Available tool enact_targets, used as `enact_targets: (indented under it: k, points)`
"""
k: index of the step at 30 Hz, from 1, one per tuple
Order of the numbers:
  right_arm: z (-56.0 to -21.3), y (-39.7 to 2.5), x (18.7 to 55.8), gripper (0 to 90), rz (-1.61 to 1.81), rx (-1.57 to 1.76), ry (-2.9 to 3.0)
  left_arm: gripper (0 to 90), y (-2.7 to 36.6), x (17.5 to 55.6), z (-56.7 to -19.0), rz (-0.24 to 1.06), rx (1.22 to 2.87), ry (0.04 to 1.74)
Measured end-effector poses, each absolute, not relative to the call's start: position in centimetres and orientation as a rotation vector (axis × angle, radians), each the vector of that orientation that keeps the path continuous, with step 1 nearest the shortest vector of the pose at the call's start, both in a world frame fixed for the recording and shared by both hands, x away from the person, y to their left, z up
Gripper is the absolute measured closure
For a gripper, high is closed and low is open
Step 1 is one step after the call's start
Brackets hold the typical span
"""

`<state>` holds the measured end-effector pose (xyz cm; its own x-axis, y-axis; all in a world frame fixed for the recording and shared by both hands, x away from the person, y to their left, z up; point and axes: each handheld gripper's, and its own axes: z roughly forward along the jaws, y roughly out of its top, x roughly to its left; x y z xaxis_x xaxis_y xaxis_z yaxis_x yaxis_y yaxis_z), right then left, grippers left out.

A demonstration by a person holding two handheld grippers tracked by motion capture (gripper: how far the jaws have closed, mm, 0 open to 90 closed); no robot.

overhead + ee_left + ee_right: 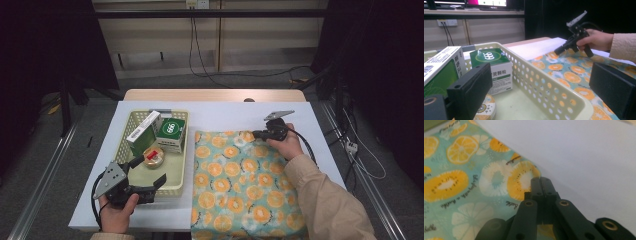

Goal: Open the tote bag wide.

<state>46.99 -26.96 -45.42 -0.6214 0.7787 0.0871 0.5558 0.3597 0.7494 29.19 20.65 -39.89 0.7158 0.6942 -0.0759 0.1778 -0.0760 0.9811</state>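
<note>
White tabletop [215, 117] carries a teal cloth printed with orange slices [240, 185], spread at its right. The right tool [256, 134] is clenched on its far corner, so the folding looks barely begun. The left tool [150, 172] hangs released over a cream perforated basket [182, 150] holding two green boxes [170, 134] and a round tin [153, 156].

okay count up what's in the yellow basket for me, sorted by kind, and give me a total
Boxes: 2, a white and green box and a green 666 box
Round tins: 1, the round tin
Total: 3 things in the basket
</note>
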Motion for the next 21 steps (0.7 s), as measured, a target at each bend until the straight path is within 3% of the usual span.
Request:
enact_targets:
  k: [19, 20, 21]
  points:
    - [-40.3, -30.5, 55.2, 89.7, 1.090, 1.440, 2.003, 4.6, 20.3, 29.3, -39.3, 0.477, 1.628, 0.716]
    - [-40.3, -30.8, 55.4, 84.8, 1.108, 1.469, 1.989, 4.6, 20.4, 29.3, -39.4, 0.478, 1.626, 0.720]
    - [-40.4, -30.9, 55.5, 73.4, 1.107, 1.463, 1.979, 4.6, 20.4, 29.3, -39.4, 0.479, 1.625, 0.722]
